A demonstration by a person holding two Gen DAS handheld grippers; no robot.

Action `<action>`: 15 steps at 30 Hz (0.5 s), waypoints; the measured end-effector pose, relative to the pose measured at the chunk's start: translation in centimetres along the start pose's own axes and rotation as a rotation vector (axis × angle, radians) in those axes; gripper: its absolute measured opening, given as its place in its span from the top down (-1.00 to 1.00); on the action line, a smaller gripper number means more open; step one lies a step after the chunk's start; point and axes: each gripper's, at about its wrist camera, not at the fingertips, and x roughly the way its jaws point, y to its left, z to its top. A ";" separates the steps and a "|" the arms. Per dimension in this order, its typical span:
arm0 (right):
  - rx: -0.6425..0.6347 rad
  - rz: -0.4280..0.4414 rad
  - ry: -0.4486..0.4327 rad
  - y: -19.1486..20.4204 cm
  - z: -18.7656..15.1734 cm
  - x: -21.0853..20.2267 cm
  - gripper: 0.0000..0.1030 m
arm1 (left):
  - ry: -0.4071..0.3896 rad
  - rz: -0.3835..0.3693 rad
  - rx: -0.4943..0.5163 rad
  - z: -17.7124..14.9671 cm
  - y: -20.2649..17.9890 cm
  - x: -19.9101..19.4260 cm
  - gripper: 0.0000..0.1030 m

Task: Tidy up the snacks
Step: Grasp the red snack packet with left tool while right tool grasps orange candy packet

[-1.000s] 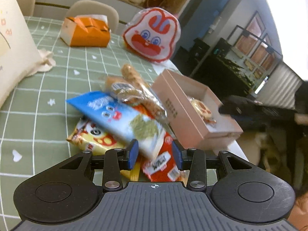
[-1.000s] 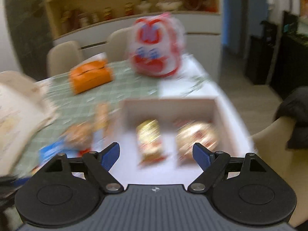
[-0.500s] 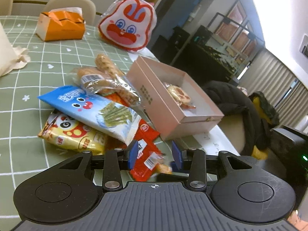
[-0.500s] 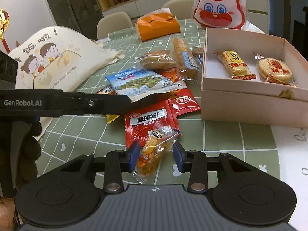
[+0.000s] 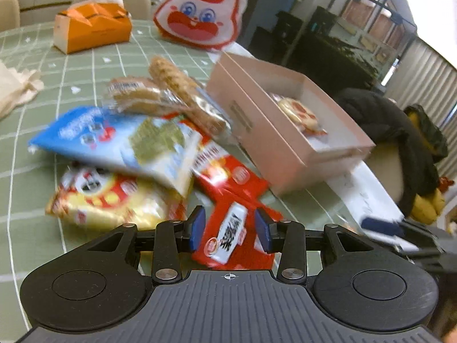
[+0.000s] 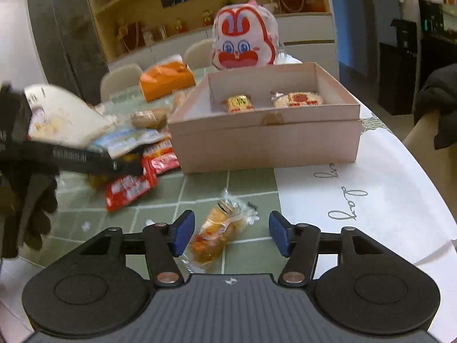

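Now the step in hand, as I judge it, is to pick up one loose snack and bring it to the pink box, which stands open on the counter with two wrapped snacks inside: a yellow-and-red one and a round rice cracker. To do this well, the person should close on the thick middle of a packet, not on the thin crinkled edge, lift it clear over the near wall of the box, and lay it beside the two snacks, not on top of them.

The snack pile lies just beside the box on the left: a blue seaweed packet, a yellow packet under it, red sachets and some clear-wrapped biscuits.

The right gripper points down toward the near edge of the counter. Its jaws have just been opening and stand spread; the small clear packet of orange snack lies on the cloth between them, and the pads do not press it.

The left gripper also tilts down, over the red sachets. Its jaws are narrow but apart, and a red sachet shows in the gap below them; I see no pinch. In the right view a gloved hand carries this gripper low over the pile.
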 end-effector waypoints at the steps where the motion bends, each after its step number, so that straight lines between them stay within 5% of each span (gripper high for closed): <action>1: 0.010 0.008 -0.007 -0.3 0.0 -0.1 -0.30 | 0.009 -0.011 0.007 -0.4 -0.3 -0.3 0.17; 4: 0.015 0.018 -0.014 -0.5 -0.1 -0.1 -0.34 | 0.023 0.002 0.088 -2.0 -2.1 -1.3 0.17; 8: -0.008 -0.001 -0.021 0.0 -0.2 -0.1 -0.36 | -0.038 0.162 0.227 -3.4 -5.4 -2.2 0.17; 15: 0.037 -0.038 -0.104 -0.6 -0.6 -1.4 -0.41 | 0.006 0.269 0.317 -3.4 -8.9 0.4 0.16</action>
